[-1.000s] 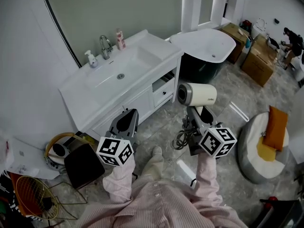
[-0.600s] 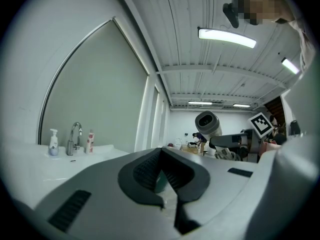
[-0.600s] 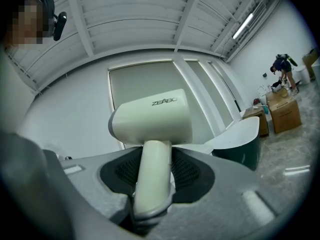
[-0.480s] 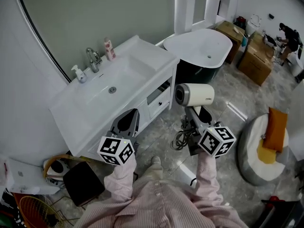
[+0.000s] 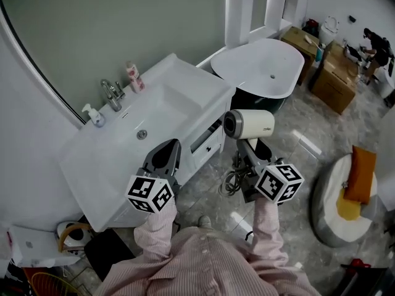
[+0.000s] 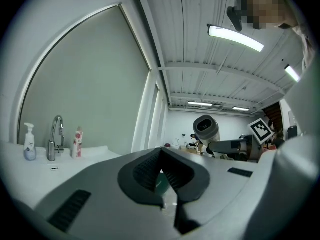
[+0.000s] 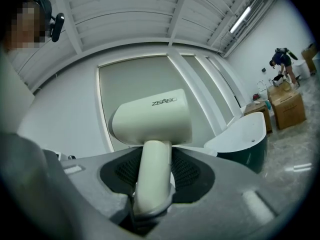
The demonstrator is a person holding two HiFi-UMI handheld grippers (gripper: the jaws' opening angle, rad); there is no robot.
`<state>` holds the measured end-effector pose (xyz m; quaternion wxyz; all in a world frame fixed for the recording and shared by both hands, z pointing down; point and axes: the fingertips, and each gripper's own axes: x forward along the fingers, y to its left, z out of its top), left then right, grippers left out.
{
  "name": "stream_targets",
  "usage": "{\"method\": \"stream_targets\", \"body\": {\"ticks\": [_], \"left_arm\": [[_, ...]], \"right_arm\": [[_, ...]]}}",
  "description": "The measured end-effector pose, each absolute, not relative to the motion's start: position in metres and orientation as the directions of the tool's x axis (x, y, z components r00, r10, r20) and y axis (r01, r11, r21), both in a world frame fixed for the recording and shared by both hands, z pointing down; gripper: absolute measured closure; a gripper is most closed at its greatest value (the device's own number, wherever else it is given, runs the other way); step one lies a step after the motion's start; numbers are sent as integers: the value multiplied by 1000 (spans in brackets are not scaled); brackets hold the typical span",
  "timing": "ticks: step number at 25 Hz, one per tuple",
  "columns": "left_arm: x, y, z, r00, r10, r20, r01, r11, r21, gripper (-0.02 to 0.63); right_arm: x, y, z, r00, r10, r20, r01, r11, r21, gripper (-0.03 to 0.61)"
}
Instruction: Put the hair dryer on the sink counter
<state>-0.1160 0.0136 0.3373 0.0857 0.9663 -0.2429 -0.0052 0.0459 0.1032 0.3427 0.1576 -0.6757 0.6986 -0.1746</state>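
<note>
- Right gripper (image 7: 154, 171) is locked on: both ribbed pads clamp the handle of the hair dryer (image 7: 152, 119), 1 on each side.
- The dryer's cream barrel lies level above the jaws, with its handle running straight down into them and grey lettering on its flank.
- From the head view, the dryer hangs in the air over the grey floor (image 5: 308, 134), just off the right end of the sink counter (image 5: 185, 79). It is not touching the counter.
- It sits between the counter and the white bathtub (image 5: 259, 66), closer to the counter's corner.
- A dark cord (image 5: 231, 182) loops in a bunch just below the right gripper.
- Left gripper (image 6: 161, 176) has its 2 jaws together with nothing between them.
- That gripper is held low at the counter's front edge, well apart from the dryer, and looks out across the white top.
- Along the back of the counter stand a soap dispenser (image 5: 92, 115), a chrome faucet (image 5: 111, 94) and a pink bottle (image 5: 132, 76). The 3 stand in a row behind the basin (image 5: 148, 113).
- 1 drawer (image 5: 207, 142) in the cabinet front stands part-way open, near the dryer.
- A large arched mirror (image 5: 123, 23) rises behind the counter.
- Off to the right, a round white pouf (image 5: 327, 202) carries an orange cushion (image 5: 361, 172).
- Cardboard boxes (image 5: 336, 73) sit beyond the tub.
</note>
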Motion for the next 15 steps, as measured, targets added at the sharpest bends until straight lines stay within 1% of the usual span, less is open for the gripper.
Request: {"method": "stream_targets", "body": {"ticks": [15], "left_arm": [[-73,-78,352,872,-488,40,-486,-853,192,612]], "right_arm": [[89,-3,360,-73,-997,33,-880,49,-472,417]]}}
